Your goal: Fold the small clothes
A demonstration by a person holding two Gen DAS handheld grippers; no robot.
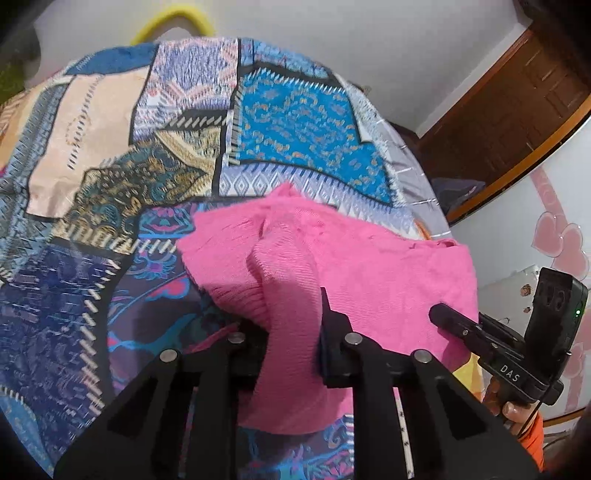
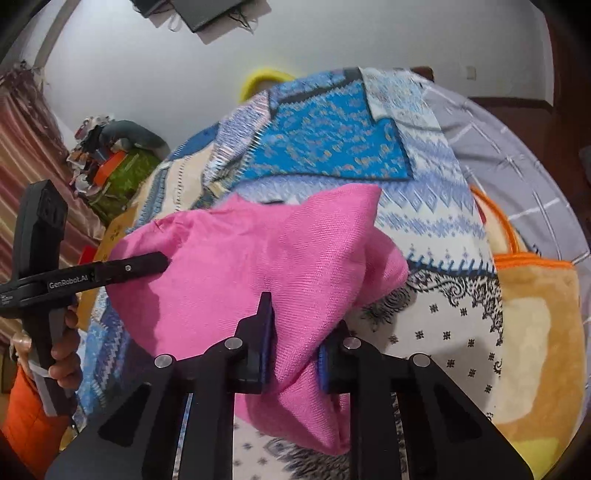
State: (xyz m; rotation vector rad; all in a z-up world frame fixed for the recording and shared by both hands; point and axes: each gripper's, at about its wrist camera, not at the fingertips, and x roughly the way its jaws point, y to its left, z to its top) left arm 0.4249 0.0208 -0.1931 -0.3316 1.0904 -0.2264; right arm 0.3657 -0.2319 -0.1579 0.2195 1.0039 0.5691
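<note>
A small pink knit garment (image 1: 354, 258) lies bunched on a patchwork bedspread (image 1: 122, 177). In the left wrist view my left gripper (image 1: 286, 332) is shut on a raised fold of the pink cloth near its left edge. In the right wrist view my right gripper (image 2: 295, 339) is shut on another fold of the same pink garment (image 2: 266, 258), which drapes over and below the jaws. Each view also shows the other gripper from the side: the right gripper (image 1: 439, 314) at the cloth's right edge and the left gripper (image 2: 162, 262) at its left edge, each held by a hand.
An orange-trimmed yellow blanket (image 2: 532, 317) lies to the right on the bed. A grey checked sheet (image 2: 517, 155) covers the far right. A yellow ring (image 1: 173, 22) stands behind the bed by the wall. Cluttered items (image 2: 107, 155) sit at left, a wooden door (image 1: 509, 122) at right.
</note>
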